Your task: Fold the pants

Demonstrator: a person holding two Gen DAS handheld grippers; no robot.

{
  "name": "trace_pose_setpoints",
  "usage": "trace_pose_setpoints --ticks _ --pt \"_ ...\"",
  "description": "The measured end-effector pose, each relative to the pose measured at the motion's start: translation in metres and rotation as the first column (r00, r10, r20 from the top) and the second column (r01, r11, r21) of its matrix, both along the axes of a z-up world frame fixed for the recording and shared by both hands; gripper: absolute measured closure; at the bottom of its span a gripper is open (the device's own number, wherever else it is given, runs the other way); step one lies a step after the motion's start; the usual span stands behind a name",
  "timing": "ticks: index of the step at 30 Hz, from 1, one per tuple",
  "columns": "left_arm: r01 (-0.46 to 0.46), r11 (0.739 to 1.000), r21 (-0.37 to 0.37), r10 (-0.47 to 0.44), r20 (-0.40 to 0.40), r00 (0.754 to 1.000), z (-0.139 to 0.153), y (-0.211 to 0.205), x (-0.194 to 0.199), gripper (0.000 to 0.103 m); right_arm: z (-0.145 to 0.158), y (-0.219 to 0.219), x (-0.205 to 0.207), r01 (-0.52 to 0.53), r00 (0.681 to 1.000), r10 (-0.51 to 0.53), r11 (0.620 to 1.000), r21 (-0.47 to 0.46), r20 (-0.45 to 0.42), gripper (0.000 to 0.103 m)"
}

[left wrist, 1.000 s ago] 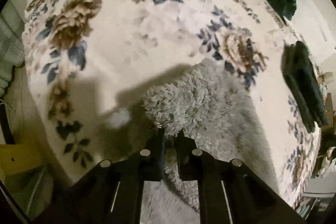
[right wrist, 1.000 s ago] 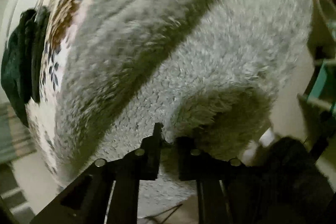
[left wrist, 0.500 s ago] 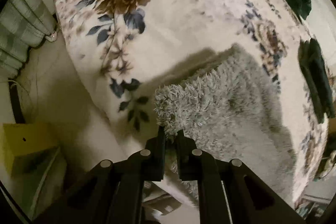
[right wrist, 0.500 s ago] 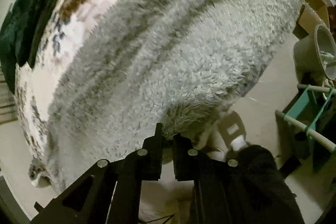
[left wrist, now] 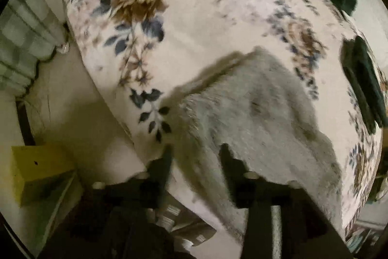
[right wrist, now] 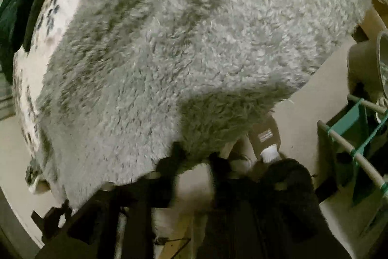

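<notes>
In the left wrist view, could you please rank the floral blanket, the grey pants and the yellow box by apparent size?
1. Floral blanket
2. Grey pants
3. Yellow box, though fisheye distortion at the edge makes its size unsure.

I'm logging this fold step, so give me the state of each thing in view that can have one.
Grey fluffy pants: lying spread on the bed, edge hanging over the side.
Left gripper: jaws opening, pants edge between them, not pinched.
Right gripper: jaws opening, pants edge between them, not pinched.
Floral blanket: spread flat under the pants.
Dark green garment: lying apart on the blanket, seemingly folded.
</notes>
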State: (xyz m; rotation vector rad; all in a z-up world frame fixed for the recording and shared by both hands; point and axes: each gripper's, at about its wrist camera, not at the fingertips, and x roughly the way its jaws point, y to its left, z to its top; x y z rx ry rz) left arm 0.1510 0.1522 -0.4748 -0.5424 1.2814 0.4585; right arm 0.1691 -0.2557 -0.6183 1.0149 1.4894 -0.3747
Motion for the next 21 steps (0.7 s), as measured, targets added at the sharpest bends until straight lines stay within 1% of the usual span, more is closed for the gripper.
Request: trace_pose_setpoints --ticks 1,2,3,5,6,8,10,11,12,13,14,15,16,18,19,20,21 --pt "0.025 1.000 0.016 -0.025 0.003 1.000 0.007 -0.011 0.001 0.043 0.005 -0.005 -0.005 0.014 1.000 -0.014 1.000 0.011 0.015 0.038" --pt "0.045 0.999 0.020 -0.045 0.005 0.999 0.011 -0.020 0.002 0.033 0.009 -0.010 -0.009 0.021 1.000 -0.021 1.000 0.012 0.019 0.034" --pt "0.079 0.997 0.007 -0.079 0.012 0.997 0.015 -0.038 0.004 0.030 0.014 -0.020 -0.016 0.036 0.999 -0.036 0.999 0.011 0.027 0.033" --pt "0.132 0.991 -0.014 -0.132 0.020 0.991 0.016 -0.068 0.010 0.030 0.023 -0.038 -0.027 0.077 0.996 -0.077 0.997 0.001 0.041 0.033" --pt "0.166 0.986 -0.025 -0.165 0.021 0.986 0.015 -0.085 0.015 0.030 0.029 -0.054 -0.035 0.111 0.993 -0.110 0.994 -0.017 0.048 0.033" --pt "0.240 0.969 -0.055 -0.239 0.023 0.971 0.010 -0.128 0.024 0.030 0.040 -0.084 -0.048 0.173 0.984 -0.170 0.983 -0.057 0.061 0.033" --pt "0.310 0.947 -0.085 -0.309 0.028 0.951 0.003 -0.177 0.031 0.030 0.052 -0.124 -0.063 0.242 0.969 -0.233 0.963 -0.117 0.085 0.033" --pt "0.348 0.933 -0.093 -0.347 0.025 0.937 0.000 -0.201 0.035 0.030 0.058 -0.146 -0.069 0.274 0.961 -0.263 0.950 -0.151 0.089 0.033" --pt "0.388 0.916 -0.100 -0.388 0.025 0.922 -0.003 -0.224 0.037 0.030 0.065 -0.174 -0.078 0.321 0.946 -0.305 0.929 -0.183 0.110 0.033" --pt "0.444 0.891 -0.097 -0.444 0.022 0.896 -0.007 -0.255 0.042 0.030 0.070 -0.191 -0.083 0.344 0.938 -0.324 0.917 -0.204 0.125 0.033" --pt "0.477 0.874 -0.089 -0.477 0.019 0.879 -0.010 -0.274 0.045 0.030 0.076 -0.211 -0.086 0.356 0.934 -0.333 0.903 -0.241 0.131 0.033" --pt "0.514 0.853 -0.086 -0.515 0.017 0.857 -0.014 -0.297 0.049 0.030 0.084 -0.240 -0.089 0.367 0.930 -0.339 0.881 -0.298 0.145 0.033" --pt "0.544 0.834 -0.087 -0.546 0.013 0.838 -0.018 -0.317 0.054 0.030 0.089 -0.258 -0.089 0.375 0.926 -0.338 0.870 -0.322 0.165 0.033" --pt "0.586 0.806 -0.084 -0.588 0.003 0.809 -0.028 -0.351 0.066 0.030 0.095 -0.299 -0.080 0.362 0.931 -0.312 0.858 -0.365 0.190 0.033" --pt "0.608 0.790 -0.077 -0.610 0.000 0.793 -0.033 -0.368 0.073 0.030 0.095 -0.316 -0.073 0.349 0.935 -0.294 0.859 -0.374 0.198 0.033" --pt "0.625 0.779 -0.058 -0.626 -0.002 0.780 -0.037 -0.380 0.078 0.030 0.093 -0.335 -0.064 0.333 0.940 -0.274 0.864 -0.379 0.202 0.033" --pt "0.647 0.762 -0.019 -0.647 -0.008 0.762 -0.043 -0.395 0.085 0.030 0.089 -0.355 -0.054 0.316 0.945 -0.254 0.868 -0.382 0.204 0.033"
